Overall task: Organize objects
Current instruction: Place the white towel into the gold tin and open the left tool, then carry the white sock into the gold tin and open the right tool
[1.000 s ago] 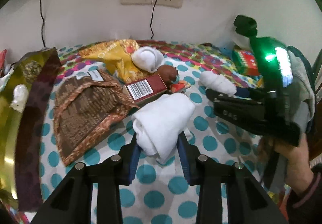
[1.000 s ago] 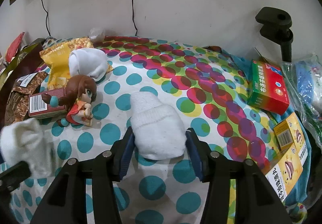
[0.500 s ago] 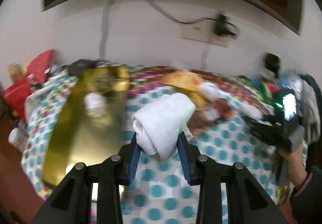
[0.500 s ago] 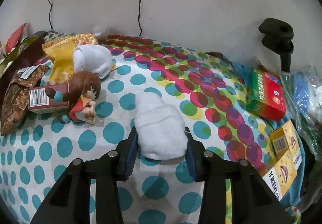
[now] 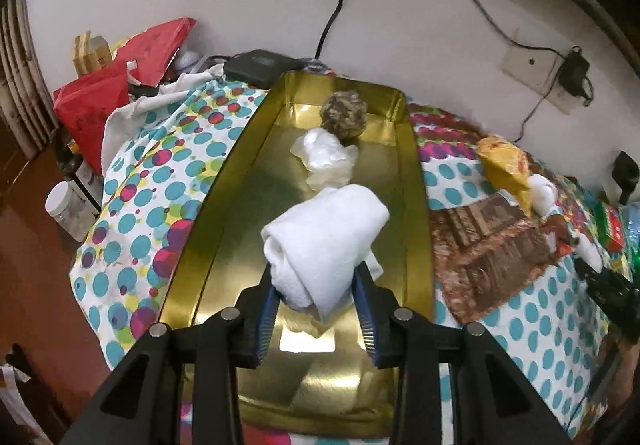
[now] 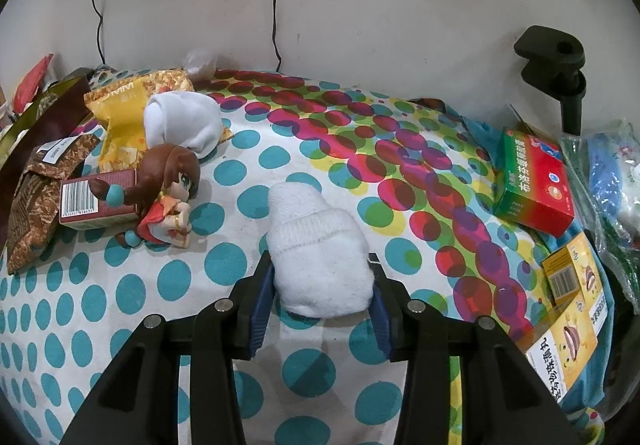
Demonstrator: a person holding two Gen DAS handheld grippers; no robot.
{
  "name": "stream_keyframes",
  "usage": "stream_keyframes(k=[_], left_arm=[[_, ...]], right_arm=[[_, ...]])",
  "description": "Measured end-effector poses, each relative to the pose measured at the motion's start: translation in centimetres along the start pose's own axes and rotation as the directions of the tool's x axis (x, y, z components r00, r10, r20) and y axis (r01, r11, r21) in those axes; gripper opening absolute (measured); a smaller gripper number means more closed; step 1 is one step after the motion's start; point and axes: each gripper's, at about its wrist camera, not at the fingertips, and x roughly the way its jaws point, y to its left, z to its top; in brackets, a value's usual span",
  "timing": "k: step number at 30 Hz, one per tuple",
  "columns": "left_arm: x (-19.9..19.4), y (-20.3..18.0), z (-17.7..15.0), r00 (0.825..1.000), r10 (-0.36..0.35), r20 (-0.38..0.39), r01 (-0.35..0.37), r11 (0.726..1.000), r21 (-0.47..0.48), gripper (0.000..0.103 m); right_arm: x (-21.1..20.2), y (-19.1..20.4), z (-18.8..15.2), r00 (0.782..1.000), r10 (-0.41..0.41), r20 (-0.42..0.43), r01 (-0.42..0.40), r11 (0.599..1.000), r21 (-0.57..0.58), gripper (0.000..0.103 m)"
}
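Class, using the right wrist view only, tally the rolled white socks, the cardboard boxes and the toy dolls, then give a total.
Rolled white socks: 2 (held sock, far sock)
Cardboard boxes: 4 (maroon box, green box, upper yellow box, lower yellow box)
Toy dolls: 1 (doll)
Total: 7

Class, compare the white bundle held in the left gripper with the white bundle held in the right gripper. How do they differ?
The left bundle is a smooth rolled cloth; the right bundle is fuzzy knit with a ribbed band.
The left bundle, in the left gripper, is over the gold tray; the right bundle, in the right gripper, is over the dotted cloth.
Both are white, soft and clamped between blue pads.
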Motion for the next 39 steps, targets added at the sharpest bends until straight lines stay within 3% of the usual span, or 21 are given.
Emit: stream_keyframes(k=[15, 17, 21, 25, 33, 39], left_arm=[[5.3, -0.5, 3.3, 0.995, 0.06, -0.079, -0.056, 0.997, 0.059, 0.039], [5.4, -0.5, 3.3, 0.995, 0.064, -0.078, -0.059, 0.997, 0.058, 0.043], [5.0, -0.7, 3.2, 0.995, 0.072, -0.068, -0.068, 0.996, 0.064, 0.055], [4.2, -1.0, 3.0, 0.997, 0.056, -0.061, -0.052, 0.996, 0.073, 0.06], [2.0, -1.0, 1.8, 0.997, 0.073, -0.017, -0.072, 0.995, 0.063, 0.06], [-1.9, -1.4, -1.3, 0.997, 0.053, 0.052, -0.056, 0.997, 0.045, 0.06]], right_arm=[[0.0, -0.2, 0.0, 1.0, 0.006, 0.001, -0.006, 1.0, 0.005, 0.041], [0.0, -0.2, 0.0, 1.0, 0.007, 0.001, -0.007, 1.0, 0.006, 0.041], [0.0, -0.2, 0.0, 1.0, 0.006, 0.002, -0.006, 1.0, 0.005, 0.041], [0.0, -0.3, 0.0, 1.0, 0.008, 0.002, -0.008, 1.0, 0.006, 0.041], [0.0, -0.3, 0.0, 1.0, 0.007, 0.002, -0.007, 1.0, 0.004, 0.04], [0.0, -0.3, 0.0, 1.0, 0.004, 0.003, -0.004, 1.0, 0.002, 0.04]])
